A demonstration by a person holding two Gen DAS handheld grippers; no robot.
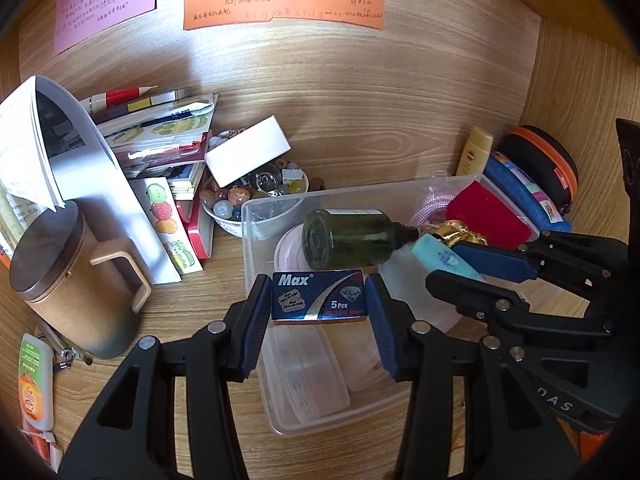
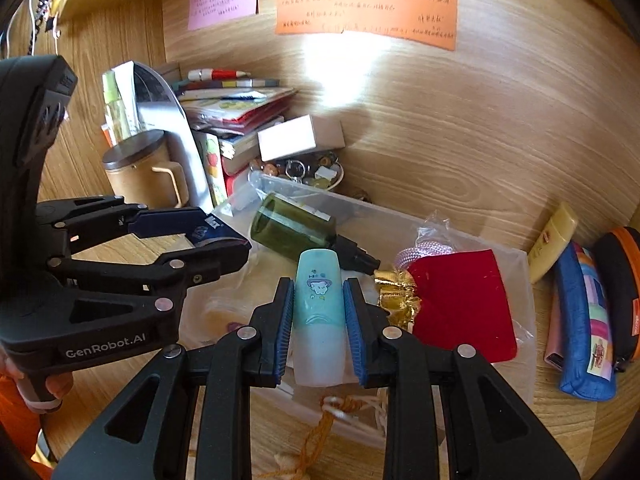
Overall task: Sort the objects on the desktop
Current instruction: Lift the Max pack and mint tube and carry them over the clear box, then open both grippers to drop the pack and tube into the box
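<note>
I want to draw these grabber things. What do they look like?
Both are black plastic. The left gripper and right gripper each have two fingers with ribbed blue pads, jointed with round silver rivets. The left one's body says "GenRobot.AI" in pale letters. An orange sleeve shows by the hand holding it. No cables show.

Both wrist views look steeply down, close over the shared clear bin (image 1: 256, 240), edges distorted.
</note>
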